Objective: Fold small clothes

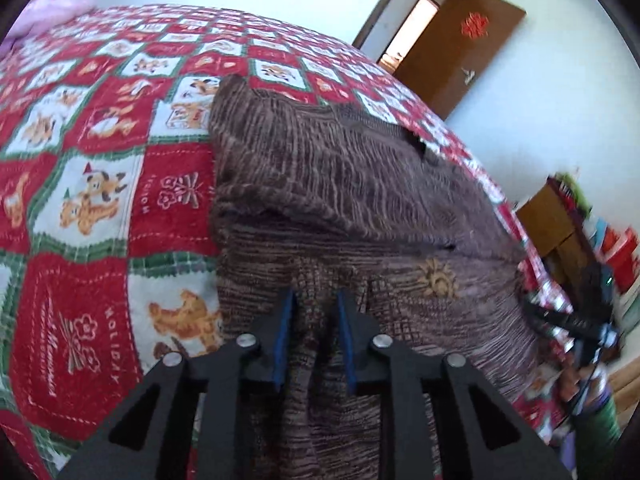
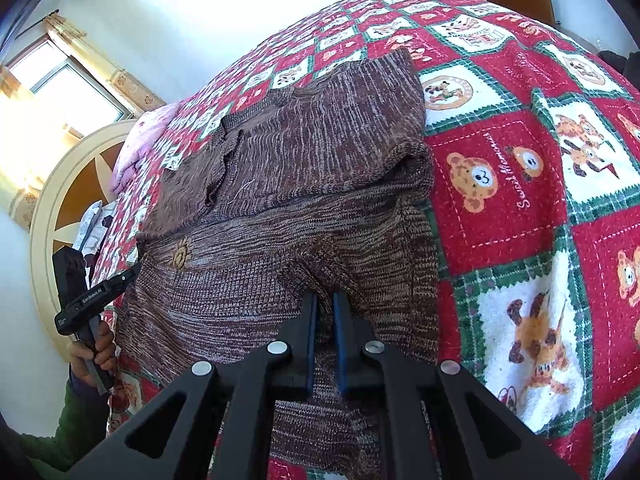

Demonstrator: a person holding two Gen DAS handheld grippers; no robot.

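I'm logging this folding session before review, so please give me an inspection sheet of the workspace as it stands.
Surface: bed under a red, white and green holiday quilt.
Job's things: brown knit sweater, partly folded, near hem bunched.
Clutter: pink bedding at the far end.
Grippers: left hand-held gripper and right hand-held gripper both pinch the sweater's near edge.
Cables: nothing seen.
Surroundings: open brown door, window, round headboard.

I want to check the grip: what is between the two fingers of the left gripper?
In the left wrist view, a bunched fold of the brown knit sweater fills the gap of the left gripper.
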